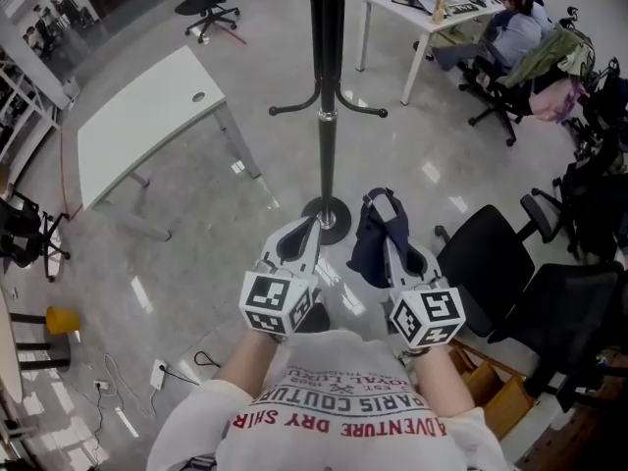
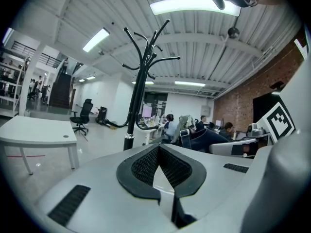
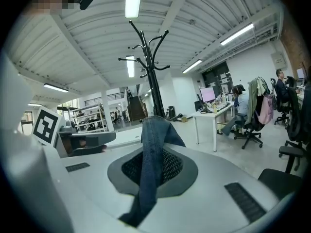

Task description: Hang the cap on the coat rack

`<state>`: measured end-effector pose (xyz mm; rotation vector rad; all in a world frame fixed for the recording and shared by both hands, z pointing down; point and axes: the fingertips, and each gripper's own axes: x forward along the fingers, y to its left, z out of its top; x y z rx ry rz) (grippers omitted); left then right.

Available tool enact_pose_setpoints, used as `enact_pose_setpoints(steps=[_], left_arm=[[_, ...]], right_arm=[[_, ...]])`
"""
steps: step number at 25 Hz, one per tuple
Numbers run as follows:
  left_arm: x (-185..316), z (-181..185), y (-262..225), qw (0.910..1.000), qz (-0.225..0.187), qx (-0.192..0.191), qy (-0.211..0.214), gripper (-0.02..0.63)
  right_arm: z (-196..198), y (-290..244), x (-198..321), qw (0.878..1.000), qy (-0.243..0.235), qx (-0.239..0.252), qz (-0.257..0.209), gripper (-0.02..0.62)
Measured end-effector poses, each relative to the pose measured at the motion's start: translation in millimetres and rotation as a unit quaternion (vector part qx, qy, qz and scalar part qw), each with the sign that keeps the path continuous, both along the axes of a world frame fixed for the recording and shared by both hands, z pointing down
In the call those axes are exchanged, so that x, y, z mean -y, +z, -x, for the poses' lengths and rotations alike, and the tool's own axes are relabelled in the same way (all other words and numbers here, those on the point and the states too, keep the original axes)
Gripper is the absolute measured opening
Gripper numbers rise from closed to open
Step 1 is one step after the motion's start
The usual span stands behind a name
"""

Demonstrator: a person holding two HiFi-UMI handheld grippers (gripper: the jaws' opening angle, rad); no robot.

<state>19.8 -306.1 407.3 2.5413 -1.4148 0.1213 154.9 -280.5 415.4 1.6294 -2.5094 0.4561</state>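
White desks (image 1: 147, 116) and black chairs (image 1: 491, 253) stand on glossy floor (image 1: 211, 263).

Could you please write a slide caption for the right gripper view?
Right gripper shut on the denim cap, facing the black coat rack in an open office.

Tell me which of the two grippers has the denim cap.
The right gripper: its jaws are shut on the dark blue denim cap. The left gripper has jaws that meet at the tips with nothing between them.
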Motion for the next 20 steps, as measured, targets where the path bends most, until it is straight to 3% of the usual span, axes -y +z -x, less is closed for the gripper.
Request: enact_pose_setpoints(steps=[12,20], left_arm=[[120.6,27.2,9.4,0.999,0.012,-0.003,0.043,0.005],[158.9,4.8,20.7,0.9985,0.029,0.001,0.046,0.005]], right_arm=[[4.6,-8.8,122.9,0.998,0.069,-0.009,-0.01,0.02],[-20.1,-9.8,180.2,0.998,0.069,-0.008,-0.008,0.02]])
